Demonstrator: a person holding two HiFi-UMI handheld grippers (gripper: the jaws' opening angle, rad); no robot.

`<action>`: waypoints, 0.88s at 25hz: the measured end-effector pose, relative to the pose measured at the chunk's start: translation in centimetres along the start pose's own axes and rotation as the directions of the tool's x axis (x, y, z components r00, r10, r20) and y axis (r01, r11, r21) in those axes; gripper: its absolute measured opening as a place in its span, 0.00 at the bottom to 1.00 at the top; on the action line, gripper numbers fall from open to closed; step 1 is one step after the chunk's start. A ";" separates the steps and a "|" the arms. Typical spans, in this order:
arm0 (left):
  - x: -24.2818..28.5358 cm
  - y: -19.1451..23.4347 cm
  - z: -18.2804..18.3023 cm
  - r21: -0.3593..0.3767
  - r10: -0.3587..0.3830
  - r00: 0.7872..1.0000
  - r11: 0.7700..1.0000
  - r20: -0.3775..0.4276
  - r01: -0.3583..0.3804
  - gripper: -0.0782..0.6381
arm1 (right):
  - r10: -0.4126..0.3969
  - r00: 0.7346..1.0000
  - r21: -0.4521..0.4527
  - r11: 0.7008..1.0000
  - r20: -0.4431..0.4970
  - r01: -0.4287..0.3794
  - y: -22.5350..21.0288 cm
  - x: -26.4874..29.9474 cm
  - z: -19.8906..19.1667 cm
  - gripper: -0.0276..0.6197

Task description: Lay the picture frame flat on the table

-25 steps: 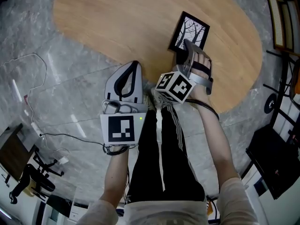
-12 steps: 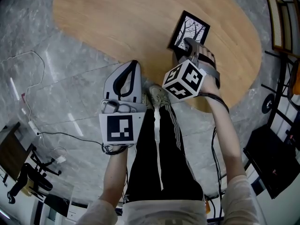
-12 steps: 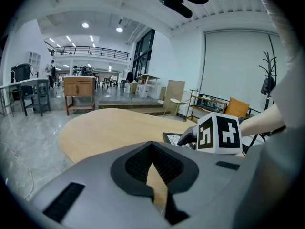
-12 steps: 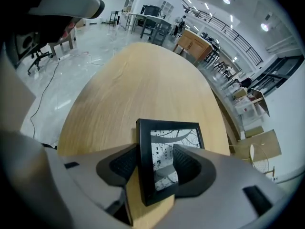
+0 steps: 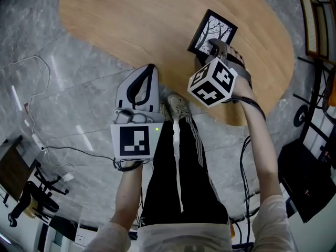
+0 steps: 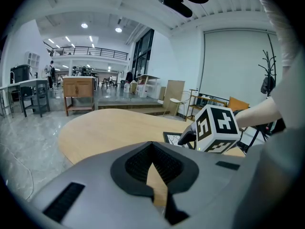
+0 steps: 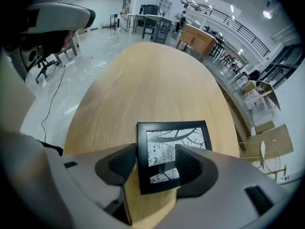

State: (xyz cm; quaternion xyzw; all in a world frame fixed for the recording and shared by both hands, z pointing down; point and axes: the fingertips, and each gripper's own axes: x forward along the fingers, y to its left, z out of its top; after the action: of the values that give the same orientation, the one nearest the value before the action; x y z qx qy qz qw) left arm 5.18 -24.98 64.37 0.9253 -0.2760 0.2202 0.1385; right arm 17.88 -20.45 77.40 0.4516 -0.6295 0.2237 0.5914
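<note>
A: Start close in. What is the left gripper (image 5: 150, 70) doing?

B: Nothing for the task, I'd say. It hangs by the near edge of the table (image 5: 131, 20), jaws closed tip to tip with nothing in them.

A: And the right gripper (image 7: 156, 151)?

B: It points steeply down over the picture frame (image 7: 174, 137). Its jaws have just been opening and stand wide, with the near part of the frame between them. I see no squeeze on it.

A: So where is the frame?

B: Face up on the wood, towards the table's right side. It looks flat in both the head view and the right gripper view.

A: Which step is this, then?

B: The release, by my reading. The laying down seems as good as done.

A: What does the next move call for?

B: Lifting straight off with the jaws wide, so neither one catches the rim and drags or tips the frame.

A: What can't you settle?

B: Whether the jaw at the frame's left edge touches it. They line up in the right gripper view, but I cannot tell if there is contact. The jaws cover the frame's near corner there, and the marker cube (image 5: 211, 82) covers it in the head view. In the left gripper view only a sliver of frame shows beside that cube. Any stand on its back is hidden.
</note>
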 end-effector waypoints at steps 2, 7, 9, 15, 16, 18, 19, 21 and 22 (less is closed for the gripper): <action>0.0 0.0 0.0 0.000 0.001 1.000 1.000 0.001 -0.001 0.12 | 0.016 1.000 0.011 1.000 0.006 -0.016 0.1 0.0 -0.1 0.42; 0.2 -0.1 -0.1 0.000 -0.001 1.000 1.000 -0.006 0.001 0.12 | 0.035 0.999 -0.014 0.999 0.001 -0.035 0.4 -0.1 -0.2 0.42; 0.2 -0.1 0.0 0.001 0.000 1.000 1.000 -0.007 0.000 0.12 | 0.044 0.999 -0.022 0.999 -0.004 -0.044 0.6 0.0 -0.2 0.42; 0.2 -0.2 0.9 0.006 0.003 1.000 1.000 0.011 -0.004 0.12 | 0.053 0.999 -0.029 0.998 -0.005 -0.053 0.6 -0.5 -0.5 0.44; 0.2 -0.3 1.0 0.006 0.004 1.000 1.000 0.013 -0.004 0.12 | 0.044 0.999 -0.028 0.999 -0.002 -0.044 0.3 -0.6 -0.4 0.44; 0.2 -0.4 1.1 0.003 0.005 1.000 1.000 0.015 -0.005 0.12 | 0.029 1.000 -0.033 0.999 -0.003 -0.029 -0.2 -0.9 -0.3 0.43; 0.2 -0.4 1.2 0.005 0.006 1.000 1.000 0.017 -0.006 0.12 | 0.019 1.000 -0.039 0.999 -0.003 -0.019 -0.5 -1.0 -0.3 0.43; 0.1 -0.6 1.4 0.003 0.009 1.000 1.000 0.019 -0.009 0.12 | -0.045 0.999 -0.032 0.998 0.016 0.045 -1.6 -1.7 0.1 0.34; 0.0 -0.7 1.5 0.001 0.010 1.000 1.000 0.019 -0.010 0.12 | -0.095 0.995 -0.015 0.995 0.033 0.096 -2.4 -2.2 0.4 0.08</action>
State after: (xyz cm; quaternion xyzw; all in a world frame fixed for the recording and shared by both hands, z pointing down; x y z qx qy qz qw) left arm 6.05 -25.01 62.94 0.9261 -0.2816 0.2120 0.1343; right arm 19.45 -21.32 74.58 0.4798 -0.6186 0.1826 0.5948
